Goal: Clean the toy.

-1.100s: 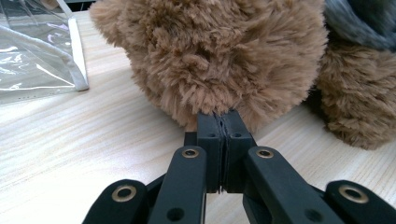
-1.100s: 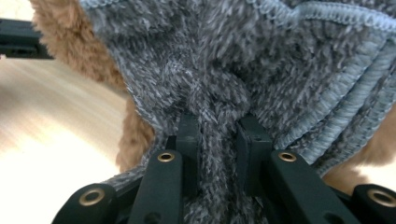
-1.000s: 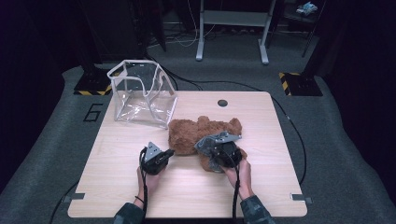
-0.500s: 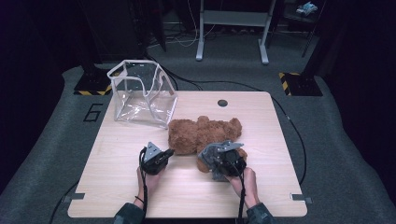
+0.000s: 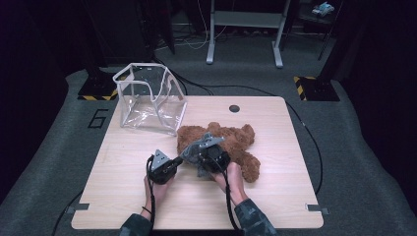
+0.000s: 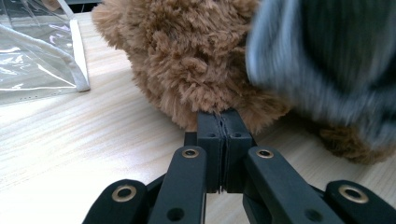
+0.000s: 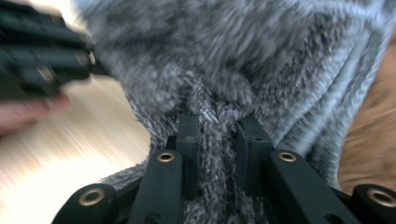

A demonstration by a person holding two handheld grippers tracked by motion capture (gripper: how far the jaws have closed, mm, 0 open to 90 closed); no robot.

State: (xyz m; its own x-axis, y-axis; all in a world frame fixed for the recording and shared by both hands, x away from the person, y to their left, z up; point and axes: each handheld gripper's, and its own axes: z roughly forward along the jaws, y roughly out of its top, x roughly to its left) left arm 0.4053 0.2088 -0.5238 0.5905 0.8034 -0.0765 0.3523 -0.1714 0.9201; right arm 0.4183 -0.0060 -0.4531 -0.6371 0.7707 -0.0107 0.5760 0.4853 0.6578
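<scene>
Between right gripper (image 7: 217,135) jaws: grey knit cloth (image 7: 243,60) | clamped

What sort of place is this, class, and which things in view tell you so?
Probably a lab or recording studio: a light wooden table standing alone on grey carpet, black cables trailing across the floor, and yellow-black striped stand bases.

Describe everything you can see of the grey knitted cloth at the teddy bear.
The grey knitted cloth looks like soft, fuzzy wool in mottled grey, with a ribbed band along one edge. It is bunched and folded, not spread flat. The right hand-held gripper is shut on a fold of it and holds it against the near side of the brown teddy bear, which lies on the wooden table. In the high view it shows as a small grey lump under that gripper.
</scene>
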